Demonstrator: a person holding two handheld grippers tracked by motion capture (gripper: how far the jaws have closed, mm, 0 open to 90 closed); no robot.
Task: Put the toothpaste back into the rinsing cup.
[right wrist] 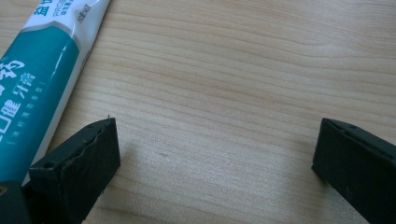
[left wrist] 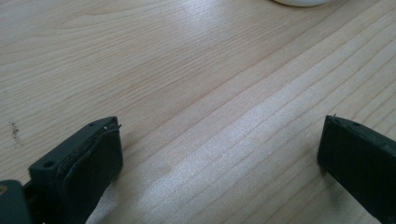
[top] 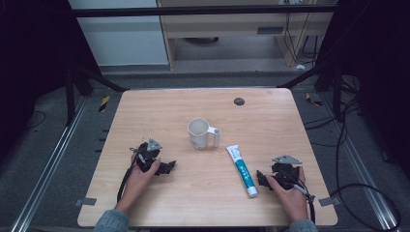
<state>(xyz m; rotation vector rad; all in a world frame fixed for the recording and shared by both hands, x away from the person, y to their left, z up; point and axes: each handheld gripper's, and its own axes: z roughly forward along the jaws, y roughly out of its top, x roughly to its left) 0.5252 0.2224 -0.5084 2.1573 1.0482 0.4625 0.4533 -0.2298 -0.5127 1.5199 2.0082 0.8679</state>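
From up high, my left gripper and right gripper both rest low on the wooden table, with a white mug mid-table and a toothpaste tube just left of my right one. Left gripper view: jaws spread wide over bare wood. Right gripper view: jaws wide apart too, holding nothing, the tube just beside the left jaw.

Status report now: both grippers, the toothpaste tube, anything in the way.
Left gripper open, empty, low on the table. Right gripper open, empty, beside the toothpaste tube. Tube flat, untouched. White mug upright mid-table, apart from the tube.
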